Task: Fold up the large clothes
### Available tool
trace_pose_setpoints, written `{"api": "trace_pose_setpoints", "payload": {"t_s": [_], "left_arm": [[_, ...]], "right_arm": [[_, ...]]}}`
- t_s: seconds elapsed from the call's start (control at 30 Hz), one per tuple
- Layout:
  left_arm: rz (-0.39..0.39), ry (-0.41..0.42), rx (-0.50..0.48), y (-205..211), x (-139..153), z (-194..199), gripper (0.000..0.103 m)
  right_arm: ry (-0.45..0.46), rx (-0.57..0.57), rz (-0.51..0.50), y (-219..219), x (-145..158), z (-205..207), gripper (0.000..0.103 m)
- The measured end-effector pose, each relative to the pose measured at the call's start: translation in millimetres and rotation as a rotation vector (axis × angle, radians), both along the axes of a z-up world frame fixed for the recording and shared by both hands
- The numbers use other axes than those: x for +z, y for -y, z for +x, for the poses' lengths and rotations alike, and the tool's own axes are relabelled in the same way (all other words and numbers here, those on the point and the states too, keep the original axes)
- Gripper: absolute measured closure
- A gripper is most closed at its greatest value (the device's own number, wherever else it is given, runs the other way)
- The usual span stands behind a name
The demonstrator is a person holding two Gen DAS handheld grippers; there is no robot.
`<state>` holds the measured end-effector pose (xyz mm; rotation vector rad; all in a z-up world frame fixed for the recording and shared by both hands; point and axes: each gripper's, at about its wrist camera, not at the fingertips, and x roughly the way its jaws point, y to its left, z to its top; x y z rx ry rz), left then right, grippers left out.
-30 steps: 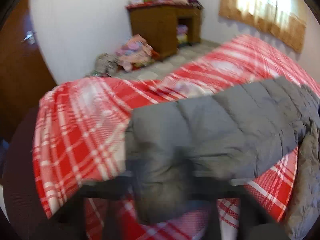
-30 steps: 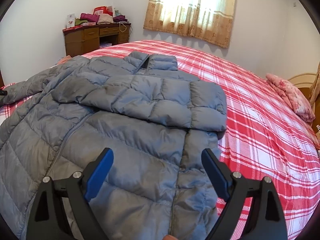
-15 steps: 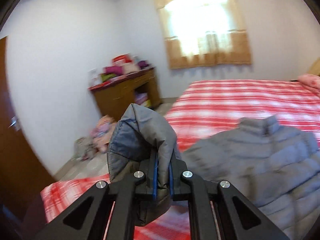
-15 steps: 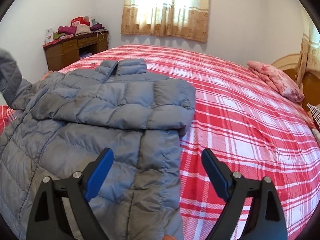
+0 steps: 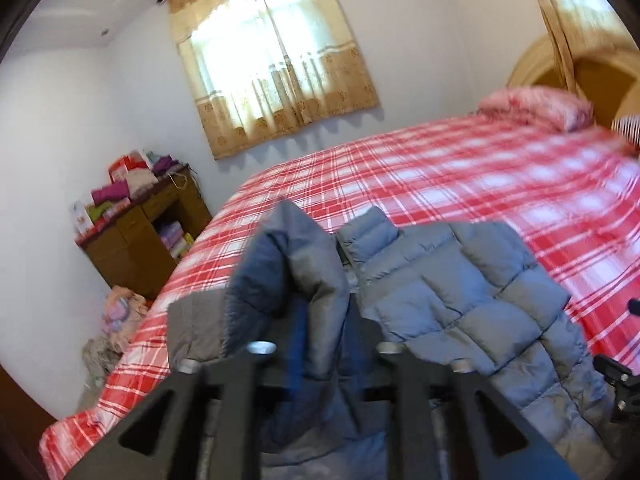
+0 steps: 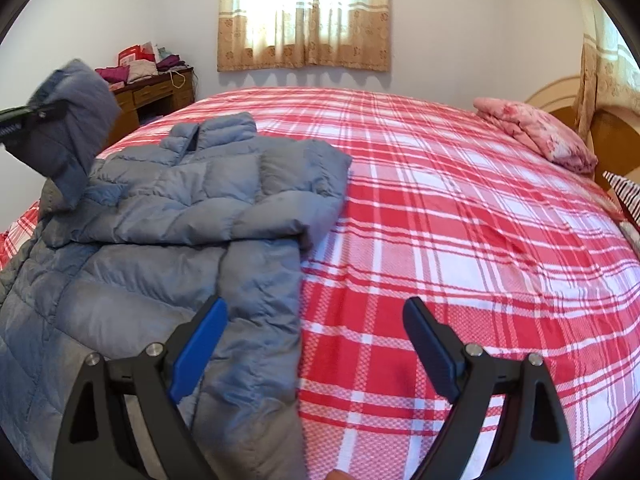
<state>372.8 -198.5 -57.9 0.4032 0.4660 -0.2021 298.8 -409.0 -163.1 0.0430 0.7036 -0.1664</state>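
Note:
A grey puffer jacket (image 6: pixel 192 216) lies on the red plaid bed (image 6: pixel 460 240), its right sleeve folded across the chest. My left gripper (image 5: pixel 320 320) is shut on the jacket's left sleeve cuff (image 5: pixel 296 264) and holds it up above the jacket's body (image 5: pixel 460 300). The lifted cuff (image 6: pixel 76 120) also shows at the left of the right wrist view. My right gripper (image 6: pixel 316 344) is open and empty, low over the jacket's right edge near the hem.
A pink folded blanket (image 6: pixel 536 136) lies near the wooden headboard (image 6: pixel 612 132). A wooden desk (image 5: pixel 140 240) with piled clothes stands by the wall. A heap of clothes (image 5: pixel 116 316) lies on the floor beside the bed.
My left gripper has lifted the sleeve cuff off the bed and carried it rightward toward the jacket's body. My right gripper has shifted right, toward the jacket's edge, still open.

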Motion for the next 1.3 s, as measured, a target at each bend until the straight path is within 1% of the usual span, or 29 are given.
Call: {"api": "trace_pose_setpoints", "payload": {"t_s": [0.03, 0.1, 0.13, 0.2, 0.27, 0.4, 0.53, 0.6, 0.67, 0.77, 0.83, 0.87, 0.93, 1.03, 1.1, 1.13, 1.17, 1.2, 1.23, 1.27, 1.3], "left_arm": [[0.007, 0.016, -0.006, 5.9, -2.4, -3.2, 0.031], [0.007, 0.076, -0.005, 14.5, -3.4, -12.6, 0.012], [0.003, 0.097, -0.002, 16.9, -3.1, -14.9, 0.006], [-0.002, 0.116, -0.005, 15.5, 0.2, -20.4, 0.005], [-0.002, 0.136, 0.007, 1.5, 3.2, -22.0, 0.005], [-0.048, 0.138, 0.095, -58.1, 2.5, -14.0, 0.005], [-0.098, 0.155, 0.149, -103.2, 3.9, -11.5, 0.005], [-0.116, 0.161, 0.186, -124.7, 2.6, -8.3, 0.005], [-0.113, 0.135, 0.254, -144.2, -9.0, 3.3, 0.004], [-0.047, 0.056, 0.383, -167.8, -43.1, 28.6, 0.004], [-0.002, 0.013, 0.472, -182.7, -67.1, 43.7, 0.004], [0.008, -0.018, 0.519, -191.6, -78.4, 51.2, 0.004], [-0.002, -0.060, 0.566, -202.4, -93.5, 59.3, 0.004], [-0.007, -0.108, 0.612, -213.5, -112.6, 68.5, 0.004], [-0.005, -0.136, 0.622, -216.2, -121.9, 74.8, 0.004], [-0.004, -0.148, 0.627, -217.4, -125.4, 76.1, 0.004], [-0.009, -0.157, 0.631, -218.8, -127.3, 77.8, 0.004], [-0.022, -0.166, 0.634, -220.8, -129.1, 78.5, 0.004], [-0.035, -0.176, 0.638, -223.8, -129.3, 78.9, 0.004], [-0.050, -0.185, 0.644, -227.3, -130.5, 79.6, 0.004], [-0.062, -0.187, 0.648, -230.8, -130.2, 79.1, 0.004]], "right_arm": [[-0.004, 0.001, 0.001, 0.3, -1.4, 0.1, 0.012], [-0.014, 0.005, 0.003, 1.3, -4.5, 1.0, 0.012], [-0.019, 0.006, 0.004, 1.6, -6.1, 0.9, 0.012], [-0.029, 0.006, 0.006, 2.9, -8.5, 1.0, 0.011], [-0.038, 0.007, 0.007, 4.7, -7.7, 1.5, 0.011], [-0.033, 0.029, -0.008, 3.8, 5.5, -0.3, 0.011], [-0.038, 0.041, -0.016, 2.2, 17.8, 8.2, 0.009], [-0.037, 0.049, 0.004, -0.5, 25.7, 16.0, 0.009], [-0.039, 0.072, 0.038, -5.5, 31.2, 24.9, 0.009], [-0.053, 0.118, 0.121, -17.6, 40.2, 49.1, 0.009], [-0.067, 0.128, 0.170, -24.6, 40.5, 66.6, 0.009], [-0.078, 0.139, 0.191, -30.5, 40.6, 79.9, 0.009], [-0.097, 0.161, 0.216, -40.0, 38.1, 98.8, 0.009], [-0.142, 0.180, 0.268, -53.0, 28.3, 130.1, 0.014], [-0.176, 0.192, 0.289, -61.6, 17.3, 148.4, 0.022], [-0.194, 0.199, 0.293, -66.1, 11.5, 154.4, 0.024], [-0.212, 0.205, 0.299, -69.8, 5.7, 159.8, 0.030], [-0.221, 0.214, 0.315, -72.5, 0.4, 162.7, 0.043], [-0.222, 0.226, 0.333, -74.6, -2.3, 163.1, 0.053], [-0.217, 0.238, 0.344, -76.5, -3.9, 162.0, 0.073], [-0.208, 0.242, 0.332, -78.6, -4.0, 159.9, 0.078]]}}
